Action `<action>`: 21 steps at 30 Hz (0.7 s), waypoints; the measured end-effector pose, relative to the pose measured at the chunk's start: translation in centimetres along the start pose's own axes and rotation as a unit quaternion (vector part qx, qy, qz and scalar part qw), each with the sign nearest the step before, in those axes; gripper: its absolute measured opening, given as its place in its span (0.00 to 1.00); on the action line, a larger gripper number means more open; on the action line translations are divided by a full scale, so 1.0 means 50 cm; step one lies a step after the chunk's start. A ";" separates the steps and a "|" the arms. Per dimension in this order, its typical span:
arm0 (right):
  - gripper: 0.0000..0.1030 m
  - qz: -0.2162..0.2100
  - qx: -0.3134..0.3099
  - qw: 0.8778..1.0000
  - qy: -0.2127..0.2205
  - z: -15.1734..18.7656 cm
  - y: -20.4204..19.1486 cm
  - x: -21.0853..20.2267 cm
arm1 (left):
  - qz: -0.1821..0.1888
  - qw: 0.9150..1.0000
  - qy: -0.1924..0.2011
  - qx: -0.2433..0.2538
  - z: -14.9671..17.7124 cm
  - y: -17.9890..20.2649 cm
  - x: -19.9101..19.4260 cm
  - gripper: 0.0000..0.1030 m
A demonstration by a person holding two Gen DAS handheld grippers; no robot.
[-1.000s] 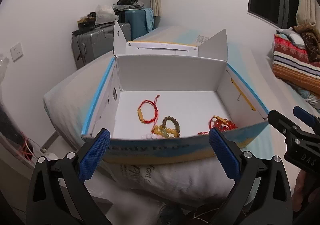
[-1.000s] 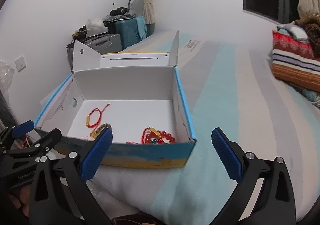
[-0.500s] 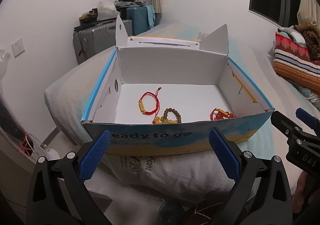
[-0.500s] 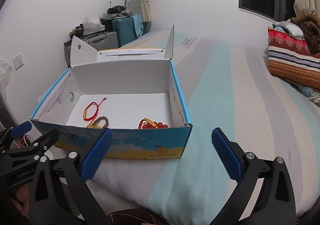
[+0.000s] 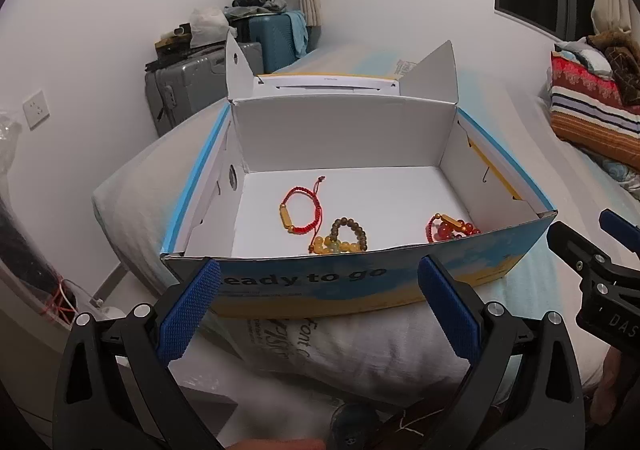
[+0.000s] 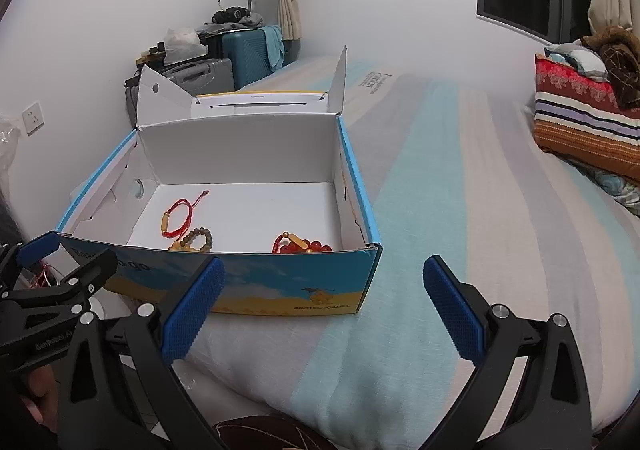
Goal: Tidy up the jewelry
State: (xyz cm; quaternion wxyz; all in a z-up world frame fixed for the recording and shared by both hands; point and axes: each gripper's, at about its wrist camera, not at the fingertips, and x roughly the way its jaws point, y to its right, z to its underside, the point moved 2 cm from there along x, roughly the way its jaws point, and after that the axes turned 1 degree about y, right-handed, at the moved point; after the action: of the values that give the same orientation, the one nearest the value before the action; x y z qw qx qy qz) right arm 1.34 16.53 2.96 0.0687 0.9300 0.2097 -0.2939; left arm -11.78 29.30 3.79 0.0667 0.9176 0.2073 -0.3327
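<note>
Bedroom, striped bed [image 6: 460, 177], open box [image 5: 348, 282] holding red cord bracelet [image 5: 302, 209], bead bracelets [image 5: 344, 238] and red beads [image 5: 450, 228]; left gripper [image 5: 318, 306] and right gripper [image 6: 324, 306] spread, empty, short of box; probably pre-grasp, next reaching over front wall.

The left gripper [image 5: 318, 310] is hovering with its blue pads spread wide, just near of an open cardboard box [image 5: 344, 129] that is sitting on the bed [image 5: 360, 342]. Inside the box, a red cord bracelet [image 5: 301, 209] is lying left of centre, a brown and yellow bead bracelet [image 5: 344, 237] is resting near the front wall, and a red bead bracelet [image 5: 450, 228] is lying at the right. The right gripper [image 5: 600, 262] is showing at the right edge.
</note>
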 end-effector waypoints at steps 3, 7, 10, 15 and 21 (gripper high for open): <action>0.93 0.002 -0.002 1.000 0.000 0.000 0.001 0.000 | 0.007 1.000 0.001 -0.003 0.001 0.000 -0.001 0.94; 0.93 0.001 -0.001 1.000 -0.001 0.001 0.002 0.002 | 0.006 1.000 0.005 -0.006 -0.002 0.001 -0.005 0.94; 0.93 0.001 -0.001 1.000 -0.001 0.001 0.002 0.002 | 0.007 1.000 0.007 -0.007 -0.003 0.003 -0.008 0.94; 0.93 0.001 0.001 1.000 -0.005 0.007 0.005 0.005 | 0.012 1.000 0.006 -0.010 -0.002 0.003 -0.009 0.94; 0.93 0.000 0.004 1.000 -0.006 0.010 0.007 0.003 | 0.024 0.999 0.006 -0.024 -0.004 -0.005 -0.011 0.94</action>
State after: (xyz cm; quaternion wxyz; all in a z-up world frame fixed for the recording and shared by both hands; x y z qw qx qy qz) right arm 1.36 16.12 2.46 0.0657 0.9285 0.2083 -0.3003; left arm -12.16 29.41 4.33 0.0954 0.9225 0.1936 -0.3200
